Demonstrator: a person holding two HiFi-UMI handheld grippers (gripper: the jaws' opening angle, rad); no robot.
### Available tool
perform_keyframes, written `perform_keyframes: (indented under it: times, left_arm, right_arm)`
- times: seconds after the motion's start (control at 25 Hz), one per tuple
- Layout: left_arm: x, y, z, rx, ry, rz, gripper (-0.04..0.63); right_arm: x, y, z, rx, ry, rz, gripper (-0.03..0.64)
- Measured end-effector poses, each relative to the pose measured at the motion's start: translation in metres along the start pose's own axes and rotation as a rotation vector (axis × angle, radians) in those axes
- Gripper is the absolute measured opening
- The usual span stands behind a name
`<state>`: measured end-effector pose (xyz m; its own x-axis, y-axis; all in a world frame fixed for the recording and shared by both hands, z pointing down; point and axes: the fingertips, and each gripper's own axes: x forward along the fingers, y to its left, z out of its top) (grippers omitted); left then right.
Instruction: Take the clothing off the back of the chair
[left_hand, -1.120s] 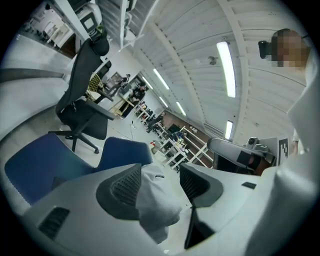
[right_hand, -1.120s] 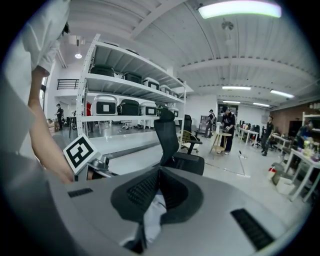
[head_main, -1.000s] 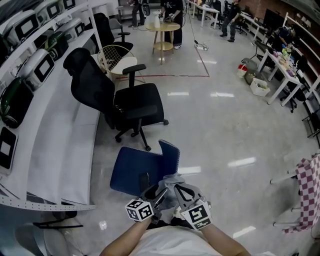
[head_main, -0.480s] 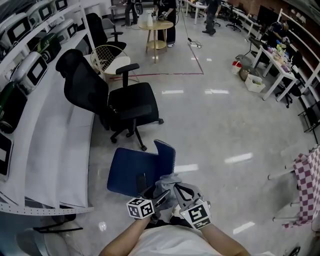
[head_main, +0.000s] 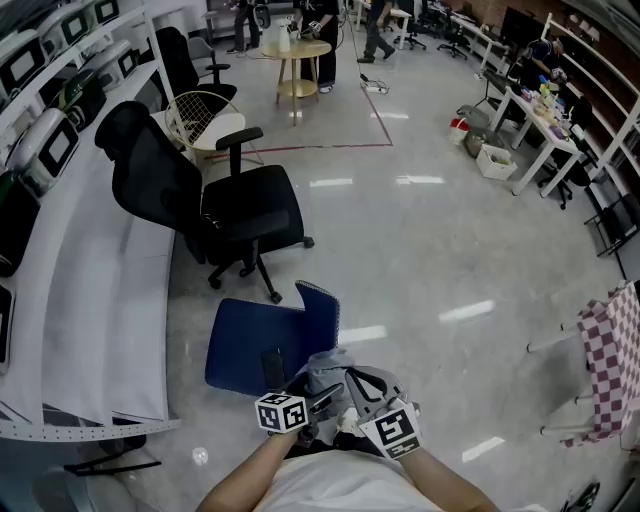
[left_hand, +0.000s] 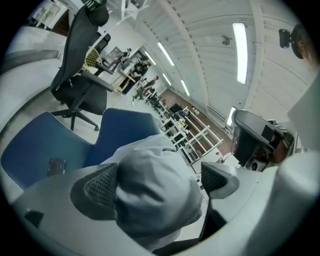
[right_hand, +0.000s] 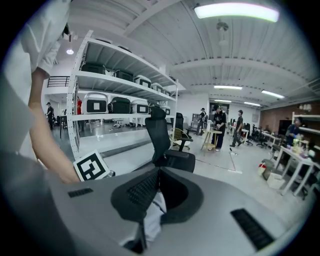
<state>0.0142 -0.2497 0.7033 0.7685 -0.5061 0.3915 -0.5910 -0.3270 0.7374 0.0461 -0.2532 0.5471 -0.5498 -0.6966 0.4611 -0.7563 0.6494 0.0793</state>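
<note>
The grey clothing (head_main: 338, 370) is bunched in a soft lump just on the near side of the blue chair (head_main: 248, 338), close against its upright back (head_main: 322, 312). I cannot tell if the cloth touches the back.

The right gripper (right_hand: 156, 187) has its jaws closed on a fold of this cloth, and a pale strip of it hangs down between the pads. The left gripper (left_hand: 157, 182) has just been opening its jaws and they stand wide apart. The lump of clothing sits between them, close to one ribbed pad (left_hand: 100, 187) and clear of the other, so it is not pinched there. Both grippers are side by side at the near edge of the blue chair, close to the person's body.

On the seat of the blue chair lies a small dark flat thing (head_main: 272, 366) – too small to name.

Beyond the blue chair stands a black office chair (head_main: 245, 215) on wheels. To the left of the blue chair runs a long white counter (head_main: 100, 300). Far to its right, a red and white checkered cloth (head_main: 605, 360) hangs on a white frame.
</note>
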Motion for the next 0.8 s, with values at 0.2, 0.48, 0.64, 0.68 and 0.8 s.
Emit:
perform_keyframes:
  times: [0.2,0.48,0.64,0.68,0.8]
  left_arm:
    - [0.009,0.006,-0.007,-0.016,0.040,0.003,0.502]
    - [0.016,0.011,-0.018,0.009,0.084,0.006,0.500]
    - [0.016,0.014,-0.018,0.001,0.096,0.004,0.499]
    - [0.015,0.014,-0.018,0.000,0.099,0.004,0.499]
    - [0.013,0.014,-0.018,0.006,0.097,0.013,0.497]
  right_arm:
    - [-0.003,-0.005,-0.003,0.011,0.008,-0.022,0.017]
    - [-0.007,-0.009,-0.005,0.016,0.011,-0.036,0.017]
    - [-0.007,-0.005,-0.002,0.013,0.009,-0.038,0.017]
    - [-0.007,-0.004,-0.002,0.012,0.009,-0.039,0.017]
    - [-0.009,-0.003,-0.002,0.013,0.007,-0.041,0.017]
